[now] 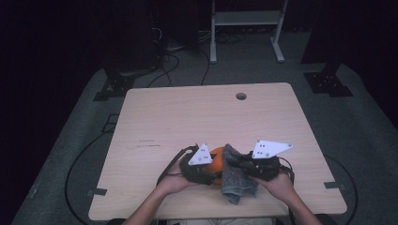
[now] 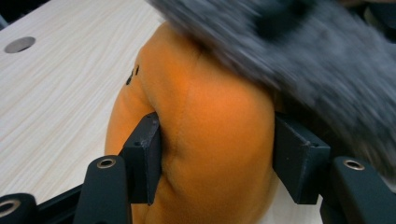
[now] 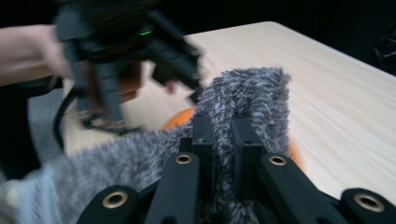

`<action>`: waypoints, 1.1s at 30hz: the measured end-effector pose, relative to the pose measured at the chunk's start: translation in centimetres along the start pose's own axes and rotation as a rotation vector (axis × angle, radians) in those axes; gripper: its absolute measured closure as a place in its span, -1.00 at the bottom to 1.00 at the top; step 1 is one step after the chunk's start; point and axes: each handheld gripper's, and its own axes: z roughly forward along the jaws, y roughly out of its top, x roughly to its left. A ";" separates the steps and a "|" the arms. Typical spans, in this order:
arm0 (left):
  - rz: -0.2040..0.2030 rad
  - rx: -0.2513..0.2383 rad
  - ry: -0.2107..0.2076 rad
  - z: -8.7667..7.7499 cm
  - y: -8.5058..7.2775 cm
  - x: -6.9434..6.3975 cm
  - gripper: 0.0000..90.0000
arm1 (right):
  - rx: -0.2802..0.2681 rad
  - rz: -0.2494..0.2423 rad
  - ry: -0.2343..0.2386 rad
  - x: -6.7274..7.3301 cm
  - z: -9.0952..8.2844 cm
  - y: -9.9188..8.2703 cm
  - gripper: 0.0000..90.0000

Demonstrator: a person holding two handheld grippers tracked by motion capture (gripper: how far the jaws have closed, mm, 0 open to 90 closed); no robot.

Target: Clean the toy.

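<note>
High view is looking down from above the near table (image 1: 187, 112) edge. Both gripper views are sitting close behind their jaws, sharing the orange toy (image 2: 205, 130) and grey cloth (image 3: 252, 93).

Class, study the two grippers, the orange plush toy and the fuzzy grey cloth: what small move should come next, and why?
Probably the right gripper draws the grey cloth further over the orange plush toy: its jaws pinch the cloth, and the left gripper clamps the toy, still mostly uncovered.
</note>
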 end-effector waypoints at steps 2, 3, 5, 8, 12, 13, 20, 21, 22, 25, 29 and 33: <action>-0.001 -0.003 -0.022 -0.1 -0.1 0.2 -0.13 | 0.000 0.019 -0.017 -1.1 -0.2 -0.2 0.82; -0.014 -0.015 -0.033 -0.2 -0.2 0.4 -0.17 | -0.001 0.036 -0.021 -1.5 -0.3 -0.5 0.82; -0.044 -0.050 -0.044 -0.4 -0.2 1.0 -0.34 | 0.003 0.051 -0.031 -1.8 -0.6 -1.0 0.82; -0.093 -0.042 -0.042 0.3 -0.5 1.7 -0.50 | 0.006 0.059 -0.037 -1.8 -0.9 -1.6 0.82; -0.026 -0.023 -0.049 0.8 -0.5 0.8 -0.27 | 0.026 0.030 -0.013 -0.7 -0.9 -1.0 0.82; -0.003 -0.016 -0.046 0.9 -0.4 0.4 -0.24 | 0.029 0.008 -0.004 -0.2 -0.7 -0.7 0.82; 0.025 -0.014 -0.052 0.3 -0.9 0.4 -0.08 | 0.016 0.014 -0.019 -1.0 -0.3 -0.3 0.82; 0.032 -0.008 -0.055 0.2 -1.0 0.5 -0.08 | 0.012 0.031 -0.041 -1.5 -0.5 -0.5 0.82; 0.029 -0.007 -0.053 0.0 -1.0 0.6 -0.08 | 0.018 0.048 -0.055 -2.0 -0.8 -0.8 0.82; -0.019 -0.011 -0.039 -0.1 -1.2 1.3 -0.26 | 0.036 0.087 -0.064 -2.7 -1.4 -2.2 0.82; -0.051 -0.009 -0.056 0.8 -1.2 1.3 -0.55 | 0.008 0.118 -0.021 -2.1 -1.9 -3.0 0.82; -0.021 -0.027 -0.053 0.8 -1.0 0.8 -0.26 | -0.043 0.087 0.067 -0.6 -1.5 -1.9 0.82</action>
